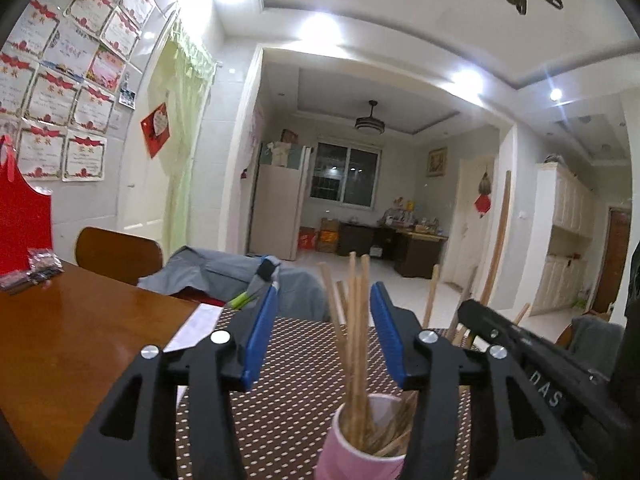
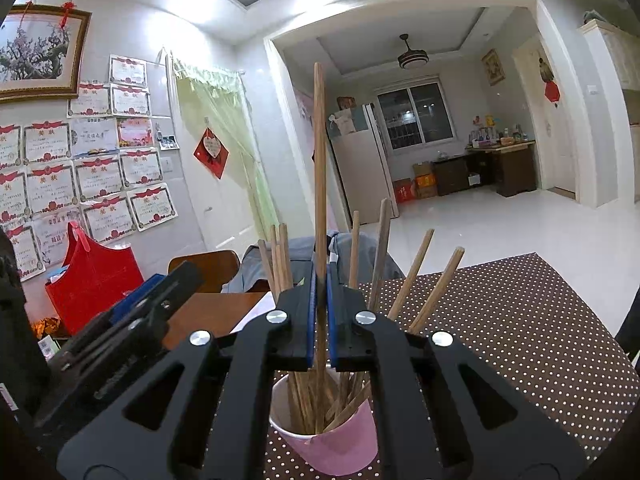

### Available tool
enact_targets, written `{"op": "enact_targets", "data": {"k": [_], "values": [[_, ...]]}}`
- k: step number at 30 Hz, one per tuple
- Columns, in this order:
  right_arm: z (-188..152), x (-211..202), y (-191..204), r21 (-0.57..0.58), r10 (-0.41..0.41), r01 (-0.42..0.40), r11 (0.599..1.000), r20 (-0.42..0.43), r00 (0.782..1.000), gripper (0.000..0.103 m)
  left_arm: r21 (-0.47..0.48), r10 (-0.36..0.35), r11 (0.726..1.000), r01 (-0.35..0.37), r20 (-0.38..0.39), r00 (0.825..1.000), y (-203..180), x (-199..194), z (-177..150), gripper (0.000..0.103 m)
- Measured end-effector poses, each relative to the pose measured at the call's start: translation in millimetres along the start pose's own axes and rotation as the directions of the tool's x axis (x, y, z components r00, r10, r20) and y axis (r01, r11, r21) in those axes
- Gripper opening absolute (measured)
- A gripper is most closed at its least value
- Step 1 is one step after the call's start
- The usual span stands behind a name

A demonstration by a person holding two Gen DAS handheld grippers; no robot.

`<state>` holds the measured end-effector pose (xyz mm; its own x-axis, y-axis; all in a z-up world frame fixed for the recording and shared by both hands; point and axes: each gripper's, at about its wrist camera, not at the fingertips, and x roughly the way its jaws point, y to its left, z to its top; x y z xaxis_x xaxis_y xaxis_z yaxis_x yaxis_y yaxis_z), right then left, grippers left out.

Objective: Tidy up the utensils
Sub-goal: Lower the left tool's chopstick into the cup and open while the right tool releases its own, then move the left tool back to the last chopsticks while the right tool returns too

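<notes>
1. The right tool (image 2: 320,280) points forward above one pink cup (image 2: 332,446), clamping one upright chopstick (image 2: 319,160).
2. The left tool (image 1: 324,304) is spread wide around the cup's other chopsticks (image 1: 356,320) on the dotted bench (image 1: 280,400).

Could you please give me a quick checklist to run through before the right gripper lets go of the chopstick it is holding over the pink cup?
1. Right gripper jaws shut on the tall chopstick: ok.
2. Chopstick's lower end inside the pink cup: ok.
3. Cup upright on the dotted mat: ok.
4. Left gripper jaws open, clear of the other chopsticks: ok.
5. Chopstick tip touching the cup bottom: cannot tell.
</notes>
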<state>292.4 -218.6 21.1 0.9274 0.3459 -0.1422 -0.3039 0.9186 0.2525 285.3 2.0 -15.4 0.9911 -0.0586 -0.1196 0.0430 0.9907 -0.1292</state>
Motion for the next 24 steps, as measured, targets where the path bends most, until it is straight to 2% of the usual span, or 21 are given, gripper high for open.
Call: {"op": "enact_targets", "data": {"k": [10, 18, 24], "values": [[-3, 3, 3, -0.018, -0.007, 0.006, 1.000, -0.014, 1.000, 0.005, -0.014, 0.027, 1.000, -0.028, -0.059, 0.998, 12, 8, 0, 0.051], [-6, 6, 9, -0.032, -0.006, 0.004, 0.999, -0.049, 0.999, 0.006, 0.002, 0.028, 1.000, -0.028, -0.064, 0.998, 10, 9, -1, 0.051], [-6, 6, 13, -0.044, -0.034, 0.030, 0.999, -0.086, 0.996, 0.006, 0.002, 0.028, 1.000, -0.028, -0.074, 0.997, 9, 7, 0, 0.051]]}}
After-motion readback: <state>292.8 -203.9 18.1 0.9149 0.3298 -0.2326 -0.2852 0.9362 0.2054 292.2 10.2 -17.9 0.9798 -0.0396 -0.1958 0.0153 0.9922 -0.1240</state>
